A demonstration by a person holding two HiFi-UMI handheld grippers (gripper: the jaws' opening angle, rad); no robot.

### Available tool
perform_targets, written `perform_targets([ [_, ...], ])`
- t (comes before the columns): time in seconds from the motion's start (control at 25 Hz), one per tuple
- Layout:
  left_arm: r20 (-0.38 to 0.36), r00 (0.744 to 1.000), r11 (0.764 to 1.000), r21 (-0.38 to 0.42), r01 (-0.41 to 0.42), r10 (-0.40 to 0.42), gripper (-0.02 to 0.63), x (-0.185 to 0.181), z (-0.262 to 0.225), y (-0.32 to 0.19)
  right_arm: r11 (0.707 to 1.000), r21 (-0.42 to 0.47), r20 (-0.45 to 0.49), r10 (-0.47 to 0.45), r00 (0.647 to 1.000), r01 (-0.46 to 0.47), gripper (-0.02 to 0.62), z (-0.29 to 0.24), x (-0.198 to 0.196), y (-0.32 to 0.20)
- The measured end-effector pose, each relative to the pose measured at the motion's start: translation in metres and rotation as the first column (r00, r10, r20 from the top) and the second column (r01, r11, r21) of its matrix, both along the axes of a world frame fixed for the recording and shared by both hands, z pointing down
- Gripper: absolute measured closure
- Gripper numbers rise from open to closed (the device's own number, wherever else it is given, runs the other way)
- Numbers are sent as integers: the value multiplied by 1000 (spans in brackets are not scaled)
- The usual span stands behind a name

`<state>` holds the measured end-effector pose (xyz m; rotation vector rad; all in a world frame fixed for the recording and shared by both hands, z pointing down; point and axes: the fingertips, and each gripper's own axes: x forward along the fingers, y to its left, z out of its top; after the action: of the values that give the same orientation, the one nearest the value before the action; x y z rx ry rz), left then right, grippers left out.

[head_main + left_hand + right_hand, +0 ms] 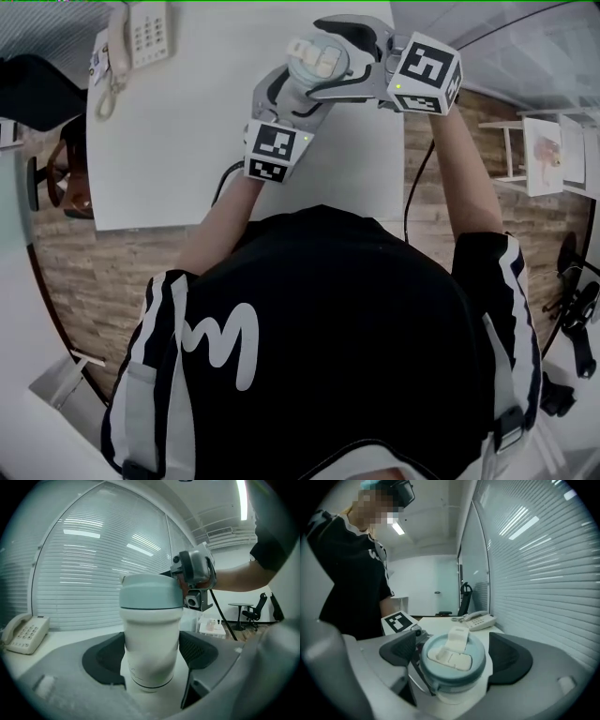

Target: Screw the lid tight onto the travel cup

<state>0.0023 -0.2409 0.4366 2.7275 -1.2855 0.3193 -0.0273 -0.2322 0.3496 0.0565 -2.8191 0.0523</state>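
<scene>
At far left a telephone [141, 37] is seen on the white table [187, 141], well apart from the work and not needed.

Next, the left gripper [152, 654] is found clamped on the travel cup [151, 620]. Both dark pads are pressed against the white body, one per side, approx. at mid-height. The cup is held upright over the table's right part and, as far as can be told, lifted clear of the top.

The pale teal lid [151, 591] is seated on the cup's mouth and looks level, w/ no gap seen at the seam. Whether the thread is fully home can't be told. A flip tab [457, 637] is raised on the lid's top.

To the right, the right gripper [454, 654] is placed round the lid w/ its jaws spread wide. The lid sits btw. the pads, but no squeeze is made. A clear gap shows at one pad, and the other is just beside the rim.

Step in hand, as judged: a re-grip btw. turns, or the first grip of the tightening.

Next move: the right jaws are to be closed squarely on the lid's rim, below the tab. The lid is then to be twisted in the tightening direction, while the cup is kept fixed by the left clamp so no slip occurs.
</scene>
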Motion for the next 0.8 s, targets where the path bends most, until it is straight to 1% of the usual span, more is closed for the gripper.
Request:
perform_targets([
  [0.08,2,1000,1000,-1,2,-2,238,0,0,0,999,-39,-15,-30,999,29,131,6,-2,-3],
  [0.12,3,1000,1000,-1,3,-3,238,0,0,0,998,-57,-6,-31,1000,30,145,8,-3,-4],
  [0.2,4,1000,1000,-2,3,-3,238,0,0,0,998,-68,31,-15,999,17,153,7,-3,-6],
  [0.32,5,1000,1000,-1,2,-2,238,0,0,0,997,-59,78,48,996,-43,153,4,-2,-8],
  [0.44,3,1000,1000,0,3,-3,238,0,0,0,987,-57,93,155,984,-150,155,4,0,-11],
  [0.6,3,1000,1000,0,3,-3,238,-2,1,0,953,-53,107,303,947,-299,155,5,1,-14],
  [0.8,6,1000,1000,1,4,-4,238,-1,1,0,897,-51,122,442,889,-439,157,5,4,-18],
])
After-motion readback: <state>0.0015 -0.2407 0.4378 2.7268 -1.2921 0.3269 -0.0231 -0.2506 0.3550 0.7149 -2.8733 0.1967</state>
